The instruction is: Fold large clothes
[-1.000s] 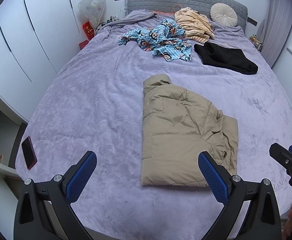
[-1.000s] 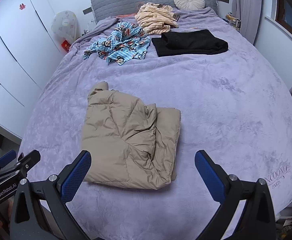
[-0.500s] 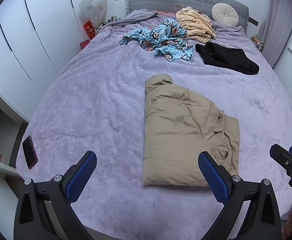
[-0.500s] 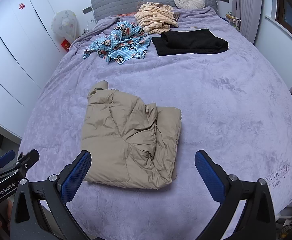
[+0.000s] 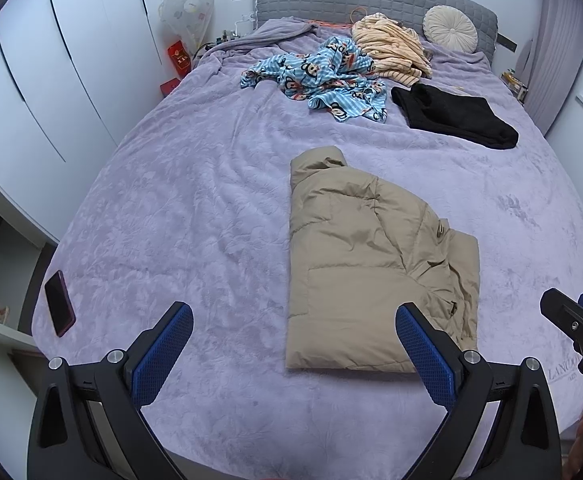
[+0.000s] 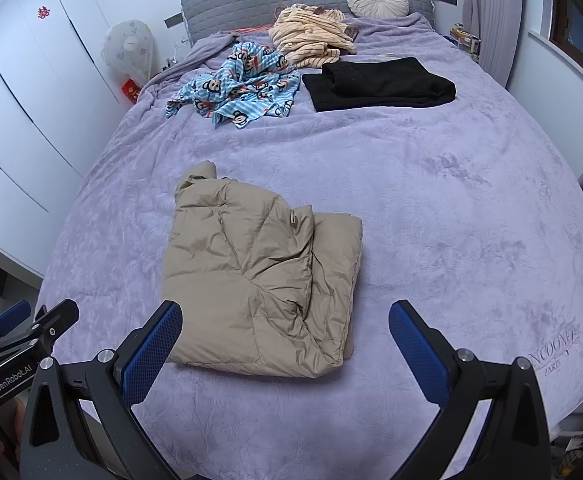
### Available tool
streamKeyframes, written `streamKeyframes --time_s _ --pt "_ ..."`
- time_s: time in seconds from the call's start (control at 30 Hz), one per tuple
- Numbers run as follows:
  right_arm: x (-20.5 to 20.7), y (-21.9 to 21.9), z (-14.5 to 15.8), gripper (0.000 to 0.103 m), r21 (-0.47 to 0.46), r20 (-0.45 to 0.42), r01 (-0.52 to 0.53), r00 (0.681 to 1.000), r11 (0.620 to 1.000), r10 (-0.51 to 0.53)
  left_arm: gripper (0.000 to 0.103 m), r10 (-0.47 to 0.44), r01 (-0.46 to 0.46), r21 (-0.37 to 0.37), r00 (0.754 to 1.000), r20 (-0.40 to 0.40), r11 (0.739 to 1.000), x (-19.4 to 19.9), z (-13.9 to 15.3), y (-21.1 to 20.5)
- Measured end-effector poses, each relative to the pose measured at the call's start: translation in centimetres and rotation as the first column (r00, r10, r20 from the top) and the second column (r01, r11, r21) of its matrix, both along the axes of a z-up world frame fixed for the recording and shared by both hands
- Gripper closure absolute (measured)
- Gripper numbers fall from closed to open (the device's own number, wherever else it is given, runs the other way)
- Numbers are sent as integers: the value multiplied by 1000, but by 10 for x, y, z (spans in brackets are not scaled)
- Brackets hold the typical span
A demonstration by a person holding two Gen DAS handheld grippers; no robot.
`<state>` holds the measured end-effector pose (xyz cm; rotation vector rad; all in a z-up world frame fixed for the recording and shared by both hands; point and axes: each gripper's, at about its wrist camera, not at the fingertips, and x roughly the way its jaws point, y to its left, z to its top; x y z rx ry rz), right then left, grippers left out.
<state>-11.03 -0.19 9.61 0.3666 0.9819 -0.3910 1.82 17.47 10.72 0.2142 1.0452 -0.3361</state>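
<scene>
Left hand-held gripper [image 5: 293, 346], right hand-held gripper [image 6: 285, 344]: jaws wide apart, empty, hovering at foot edge. Lavender plush bed [image 5: 179, 208]. Tan quilted puffer jacket [image 5: 375, 272] folded, mid-bed; unchanged since second ago, so this fold likely finished.

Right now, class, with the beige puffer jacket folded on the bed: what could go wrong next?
1. The puffer jacket looks bulky; its loose top flap may spring open if nudged.
2. The phone lies near the bedspread edge; tugging the fabric could drop it.
3. Both grippers are open, holding nothing.
</scene>
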Motion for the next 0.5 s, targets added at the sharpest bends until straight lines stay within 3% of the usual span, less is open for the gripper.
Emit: streamKeyframes --time_s 0.5 --pt "0 0 1 0 0 0 0 1000 1000 0 2 1 -1 -1 1000 -2 1000 0 -1 5"
